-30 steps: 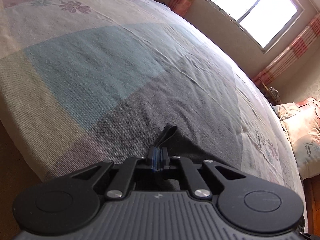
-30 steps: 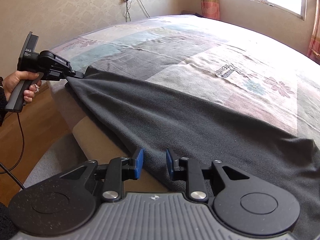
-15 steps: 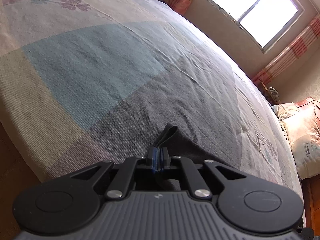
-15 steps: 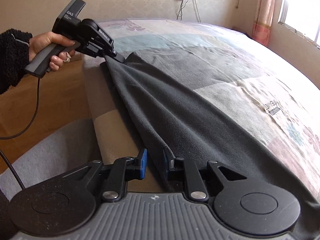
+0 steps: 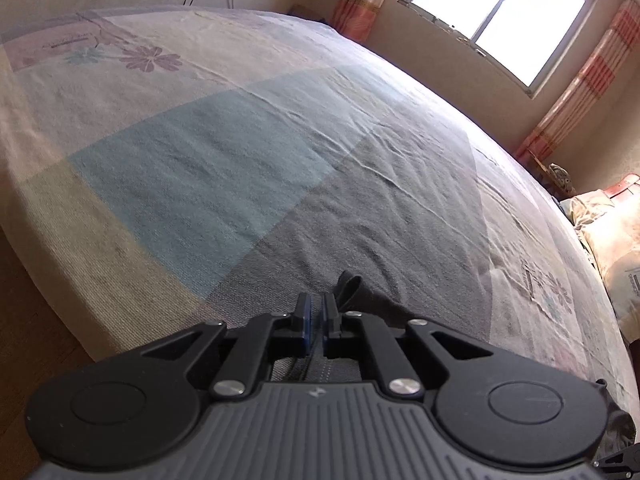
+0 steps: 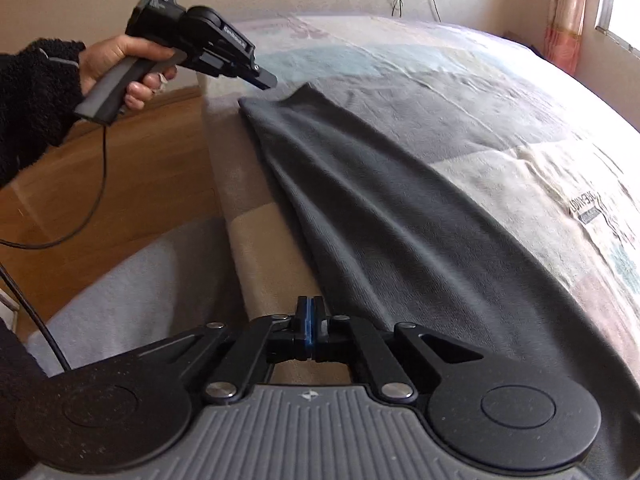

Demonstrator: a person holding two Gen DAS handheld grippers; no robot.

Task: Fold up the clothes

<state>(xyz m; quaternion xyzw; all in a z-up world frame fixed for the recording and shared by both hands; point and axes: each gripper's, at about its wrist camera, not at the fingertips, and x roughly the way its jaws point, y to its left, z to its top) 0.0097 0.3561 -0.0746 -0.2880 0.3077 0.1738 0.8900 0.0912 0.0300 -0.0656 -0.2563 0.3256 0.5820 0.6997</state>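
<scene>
At the bottom of the right wrist view the right gripper [image 6: 309,320] has its jaws pressed together at the near left edge of a dark grey cloth [image 6: 400,220]; whether that edge is caught between the pads I cannot tell. The cloth lies as a long band on the bed [image 6: 500,92]. Its long axis runs from the lower right of the frame up to a far corner at upper centre, and its left edge follows the side of the bed. At that far corner the left gripper [image 6: 266,79], held in a hand [image 6: 120,60], has its tip just above the cloth, jaws nearly together. In its own view a fold of cloth sits just beside the right finger; a pinch cannot be made out. To the right of the cloth the patchwork bedspread is bare and wide. On the left lies wooden floor [image 6: 132,168] with a trailing cable [image 6: 102,184]. Far off are a bright window [image 5: 496,20], striped curtains [image 5: 580,92] and a pillow [image 5: 612,232].
</scene>
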